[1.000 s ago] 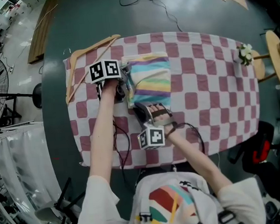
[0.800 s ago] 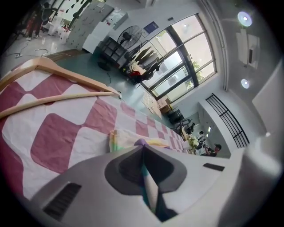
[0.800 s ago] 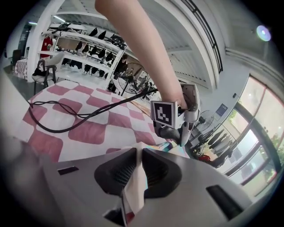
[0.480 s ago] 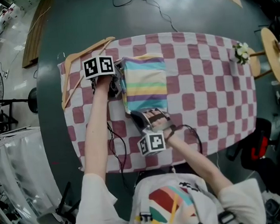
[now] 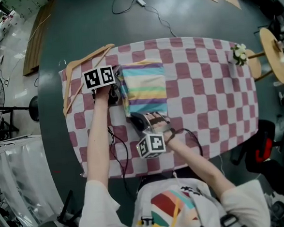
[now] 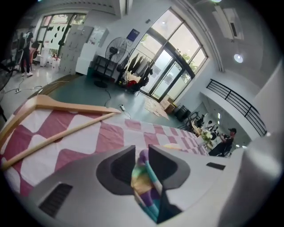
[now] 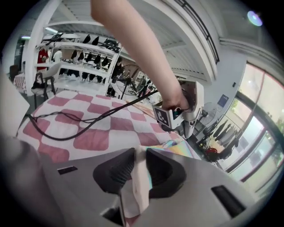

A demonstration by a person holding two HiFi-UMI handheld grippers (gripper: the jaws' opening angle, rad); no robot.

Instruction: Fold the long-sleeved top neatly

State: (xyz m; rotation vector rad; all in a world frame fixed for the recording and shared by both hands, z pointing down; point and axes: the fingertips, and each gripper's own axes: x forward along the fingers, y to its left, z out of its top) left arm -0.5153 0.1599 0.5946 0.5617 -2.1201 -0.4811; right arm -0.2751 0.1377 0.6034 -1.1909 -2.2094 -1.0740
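The pastel-striped top (image 5: 143, 87) lies folded into a flat rectangle on the pink-and-white checked table (image 5: 204, 96). My left gripper (image 5: 118, 90) sits at the top's left edge. A fold of striped cloth (image 6: 144, 177) fills the gap between its jaws, which are opening. My right gripper (image 5: 138, 118) is at the near left corner. Pale cloth (image 7: 138, 186) is pinched between its jaws, which are easing open too. The right gripper view shows the left gripper's marker cube (image 7: 165, 116) beyond the top's edge (image 7: 177, 148).
A wooden hanger (image 5: 83, 66) lies at the table's far left, just beyond my left gripper. Black cables (image 5: 117, 141) trail across the near left of the cloth. A small flower bunch (image 5: 238, 54) and a round wooden stand (image 5: 273, 48) are at the right end.
The top, rumpled with a raised fold a second ago, now lies flatter and squarer. My left gripper has drifted a little toward the hanger. The right gripper has stayed put.
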